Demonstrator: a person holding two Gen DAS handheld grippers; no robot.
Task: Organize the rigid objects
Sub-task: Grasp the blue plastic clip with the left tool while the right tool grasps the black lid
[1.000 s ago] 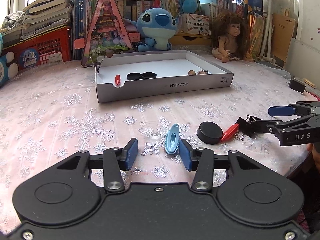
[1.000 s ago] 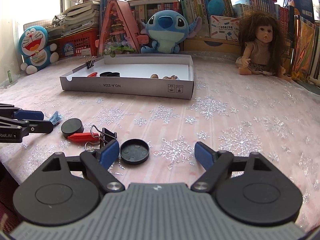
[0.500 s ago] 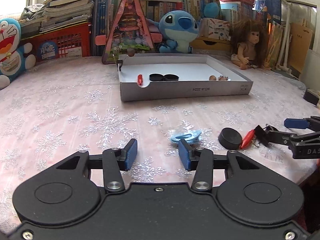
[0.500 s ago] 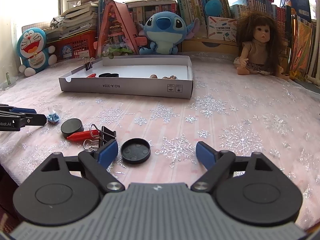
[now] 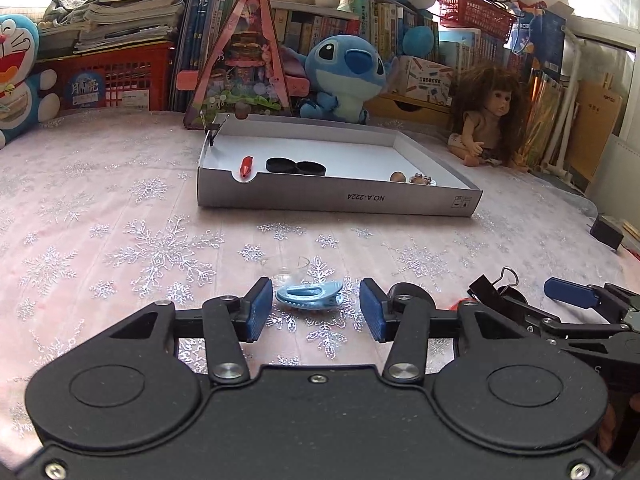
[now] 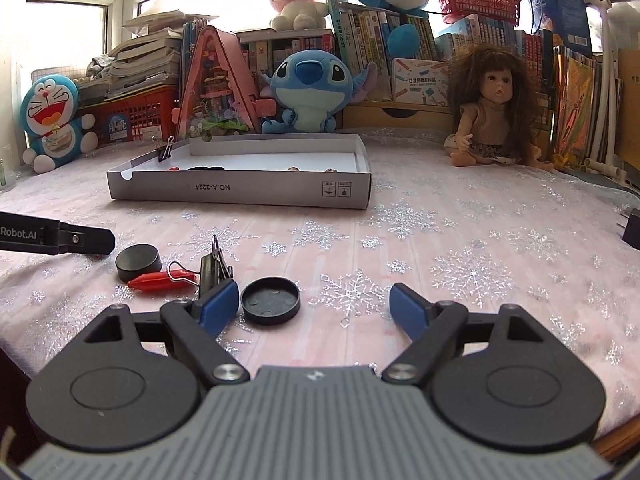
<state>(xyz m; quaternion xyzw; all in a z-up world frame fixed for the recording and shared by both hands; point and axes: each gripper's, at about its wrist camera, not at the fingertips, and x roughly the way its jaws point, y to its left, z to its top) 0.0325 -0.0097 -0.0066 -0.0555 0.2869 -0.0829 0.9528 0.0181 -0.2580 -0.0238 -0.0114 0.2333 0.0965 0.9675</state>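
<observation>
Covering everything: pink snowflake tablecloth (image 5: 120, 216) under all the loose pieces; spread wide in both views
Box: shallow grey cardboard tray (image 5: 340, 200) at mid-table, well beyond both grippers; it holds a red clip (image 5: 246, 165), two black round lids (image 5: 295, 166) touching each other, and small brown bits near its right corner; a black binder clip (image 6: 165, 151) is clamped on its rim
Left gripper: left gripper (image 5: 316, 310) low over the cloth, blue pads parted wide and gripping nothing; the blue hair clip (image 5: 309, 295) lies flat between them, touching neither pad
Right gripper: right gripper (image 6: 314, 308) also spread wide with nothing held; its left fingertip sits just beside the black binder clip on the cloth (image 6: 214, 266)
Black cap: open black cap (image 6: 271, 301) lying hollow side up, between the right gripper's fingers but nearer the left one
Black disc: solid black puck (image 6: 138, 262) just left of the red clip on the cloth (image 6: 160, 280); near the left gripper's tip
Clear dish: small transparent cup (image 5: 285, 268) just beyond the blue hair clip; faint against the cloth
</observation>
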